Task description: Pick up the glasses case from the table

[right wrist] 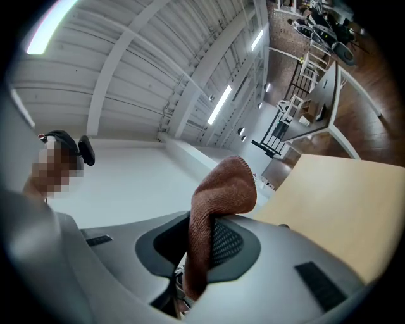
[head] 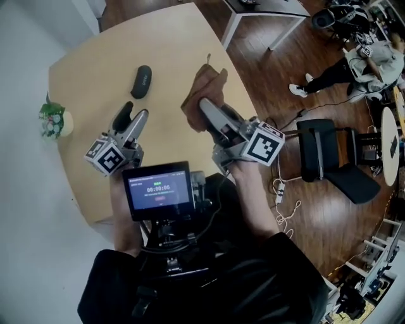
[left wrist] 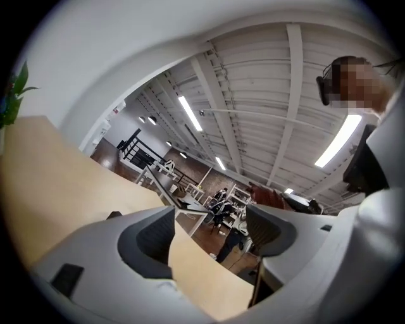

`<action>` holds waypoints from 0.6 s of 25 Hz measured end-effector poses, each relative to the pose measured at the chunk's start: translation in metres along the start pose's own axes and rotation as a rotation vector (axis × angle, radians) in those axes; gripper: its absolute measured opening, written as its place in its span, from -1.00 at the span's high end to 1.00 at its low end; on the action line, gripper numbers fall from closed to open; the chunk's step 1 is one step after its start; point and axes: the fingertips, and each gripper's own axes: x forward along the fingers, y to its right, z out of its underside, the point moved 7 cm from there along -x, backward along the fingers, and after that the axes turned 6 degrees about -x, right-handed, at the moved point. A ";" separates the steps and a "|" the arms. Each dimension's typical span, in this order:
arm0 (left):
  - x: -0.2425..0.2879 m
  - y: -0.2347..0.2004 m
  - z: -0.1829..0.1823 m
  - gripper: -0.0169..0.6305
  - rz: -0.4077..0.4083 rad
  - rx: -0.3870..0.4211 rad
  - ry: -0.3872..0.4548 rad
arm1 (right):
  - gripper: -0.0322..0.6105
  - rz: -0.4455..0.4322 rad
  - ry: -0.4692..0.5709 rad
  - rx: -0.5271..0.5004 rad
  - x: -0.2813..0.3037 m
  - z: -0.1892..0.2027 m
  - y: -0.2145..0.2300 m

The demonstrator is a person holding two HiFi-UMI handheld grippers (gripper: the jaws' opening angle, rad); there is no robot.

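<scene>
The glasses case (head: 141,81), a dark oval pouch, lies on the light wooden table (head: 95,69) toward its far side. My left gripper (head: 134,114) hovers just short of it, pointing at it, with the jaws apart and nothing between them. In the left gripper view (left wrist: 209,221) only the table top shows in the gap between its fingers. My right gripper (head: 206,106) is further right over the table, shut on a brown cloth (head: 204,88). In the right gripper view that brown cloth (right wrist: 218,190) bulges out from between the pads of the right gripper (right wrist: 201,247).
A small green plant in a white pot (head: 54,120) stands at the table's left edge. Right of the table is wooden floor with a black chair (head: 329,158), cables, and a person sitting further off (head: 370,63). A white table (head: 266,9) stands beyond.
</scene>
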 end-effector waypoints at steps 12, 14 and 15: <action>0.046 -0.110 0.021 -0.37 -0.352 0.322 -0.276 | 0.71 -0.006 -0.009 0.096 0.012 0.015 0.013; 0.055 -0.126 0.019 -0.39 -0.388 0.373 -0.303 | 0.71 -0.005 -0.009 0.101 0.011 0.016 0.011; 0.059 -0.135 0.018 -0.40 -0.408 0.400 -0.324 | 0.71 -0.006 -0.008 0.102 0.012 0.016 0.010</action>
